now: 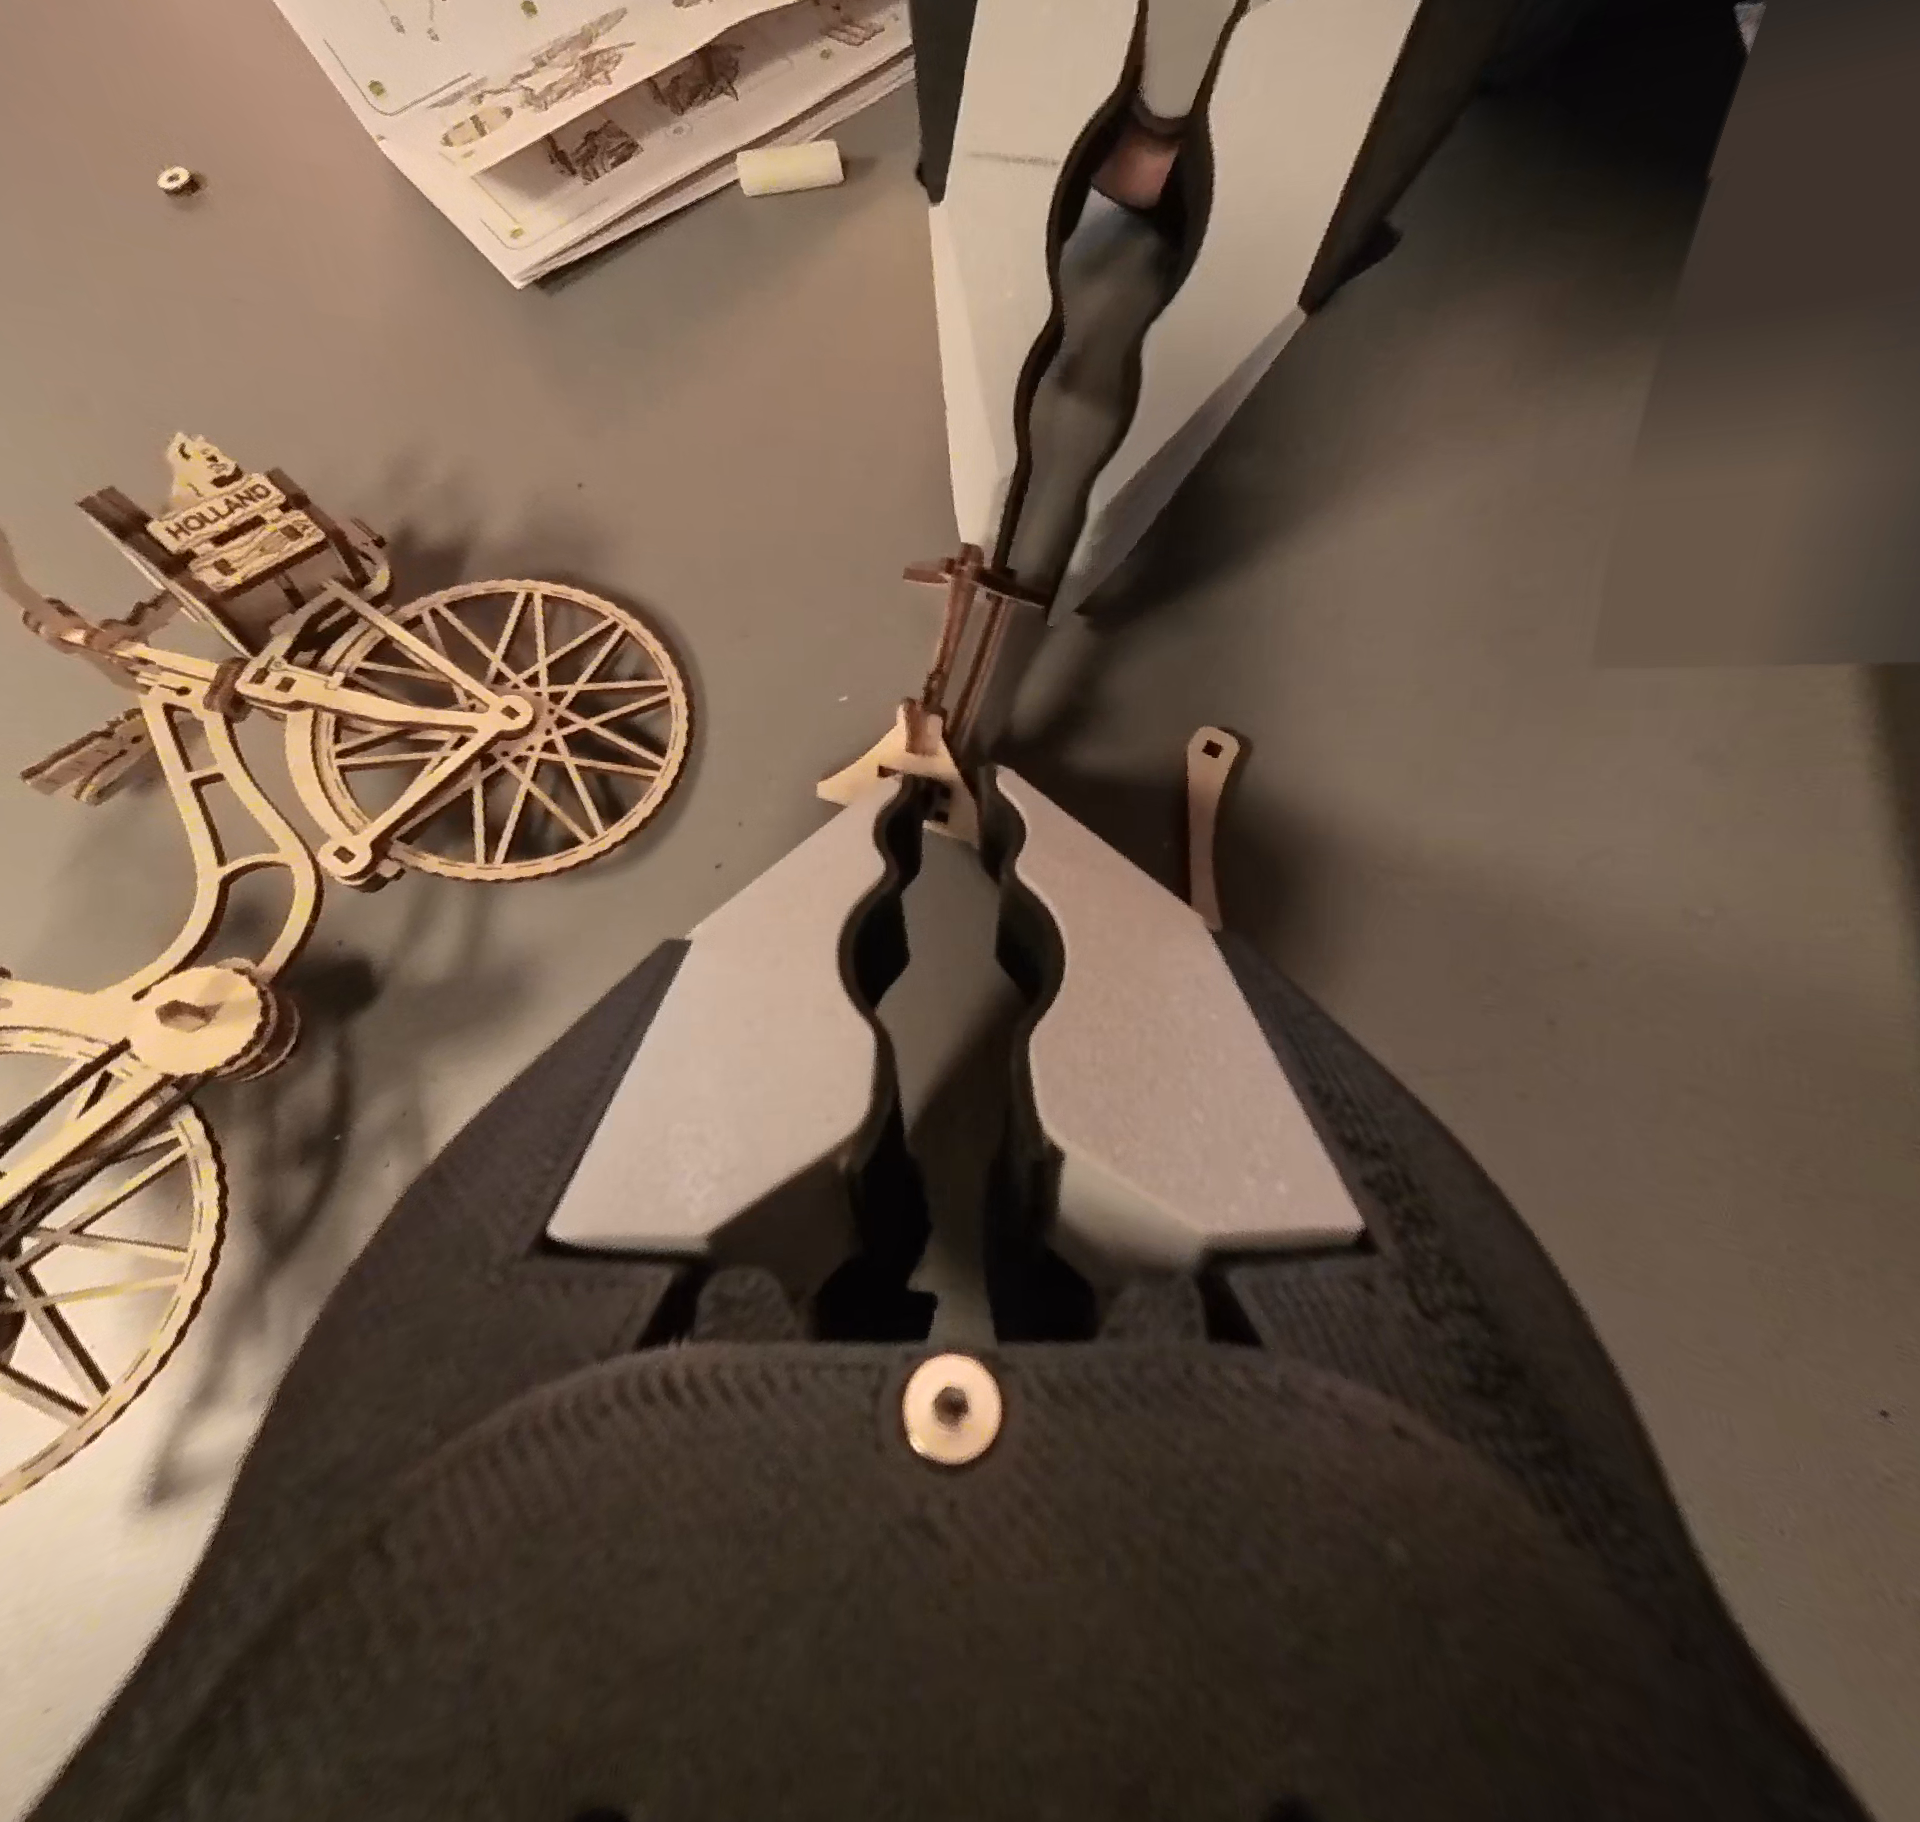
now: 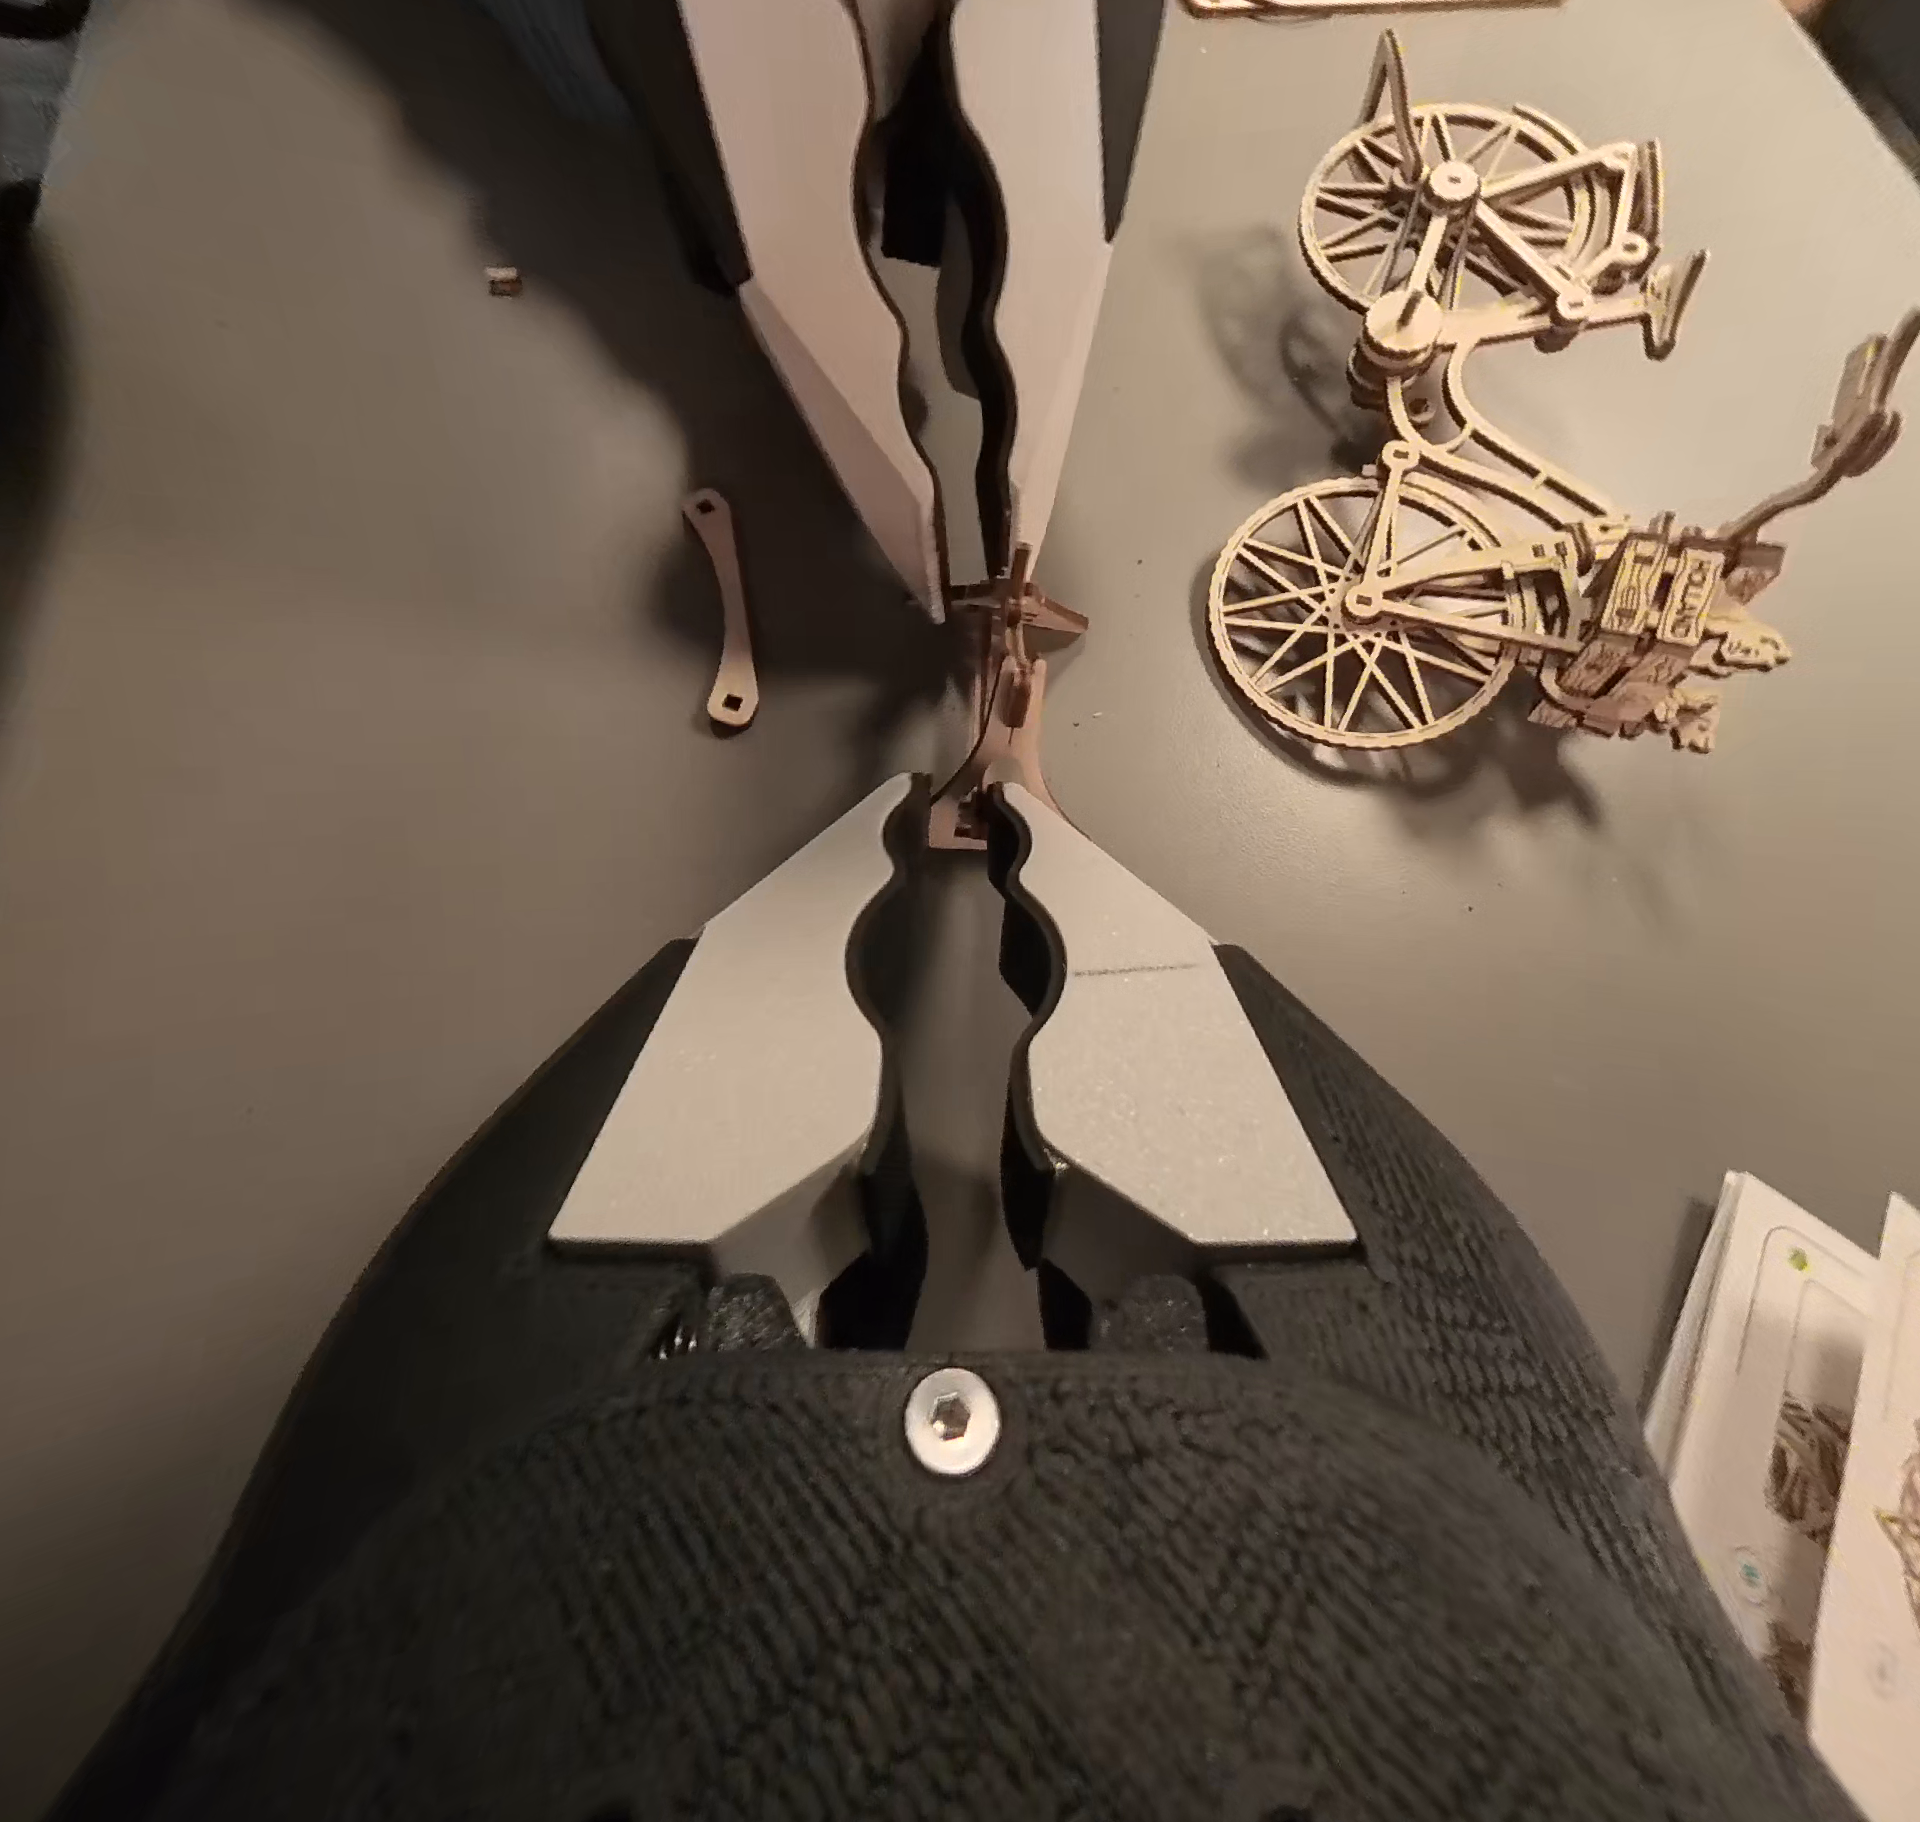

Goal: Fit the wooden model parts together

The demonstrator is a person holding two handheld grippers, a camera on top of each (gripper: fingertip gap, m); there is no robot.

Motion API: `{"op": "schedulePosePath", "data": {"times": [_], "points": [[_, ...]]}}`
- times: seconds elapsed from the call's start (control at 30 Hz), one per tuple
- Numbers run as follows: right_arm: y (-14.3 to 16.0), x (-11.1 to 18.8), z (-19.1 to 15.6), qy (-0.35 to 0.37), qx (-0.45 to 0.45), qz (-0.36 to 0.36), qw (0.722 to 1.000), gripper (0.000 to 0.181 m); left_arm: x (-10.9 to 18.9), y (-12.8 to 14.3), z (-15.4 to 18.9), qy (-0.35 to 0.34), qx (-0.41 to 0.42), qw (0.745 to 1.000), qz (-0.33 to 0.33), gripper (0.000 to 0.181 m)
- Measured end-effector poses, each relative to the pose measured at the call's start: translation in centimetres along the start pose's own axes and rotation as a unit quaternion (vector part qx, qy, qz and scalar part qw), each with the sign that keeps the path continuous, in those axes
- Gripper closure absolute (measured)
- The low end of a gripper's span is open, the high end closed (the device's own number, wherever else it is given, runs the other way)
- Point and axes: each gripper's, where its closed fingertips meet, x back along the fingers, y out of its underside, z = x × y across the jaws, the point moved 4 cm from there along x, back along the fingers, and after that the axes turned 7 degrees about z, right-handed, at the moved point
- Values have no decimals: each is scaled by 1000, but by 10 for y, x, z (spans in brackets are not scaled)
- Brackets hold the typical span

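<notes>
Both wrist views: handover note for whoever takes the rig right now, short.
Left gripper: shut on one end of the small wooden sub-assembly.
Right gripper: shut on its other end; the piece spans the two tips above the grey table.
Wooden bicycle model lies on its side, mostly built, touched by neither gripper.
Loose curved wooden strip lies flat beside the grippers; instruction booklet open at the table edge.
Left: seat the held parts together, then probably join them to the bicycle; the strip is unused.

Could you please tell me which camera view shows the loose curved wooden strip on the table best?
The right wrist view: the curved strip lies fully visible there. In the left wrist view, the left claw hides its lower end.
</notes>
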Motion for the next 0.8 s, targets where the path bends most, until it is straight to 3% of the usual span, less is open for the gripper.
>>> {"op": "schedulePosePath", "data": {"times": [0.43, 0.7, 0.8], "points": [[-2, -1, 0, 5, 8, 4, 1000, 176, 0, 0, 0, -3, -6, 1000, 2, 171], [-2, -1, -1, 0, 4, 4, 1000, 175, 4, 5, 1, -5, -17, 1000, -12, 157], [-2, -1, -1, -2, 2, 5, 1000, 175, 4, 6, 3, 3, -22, 1000, -12, 161]]}}
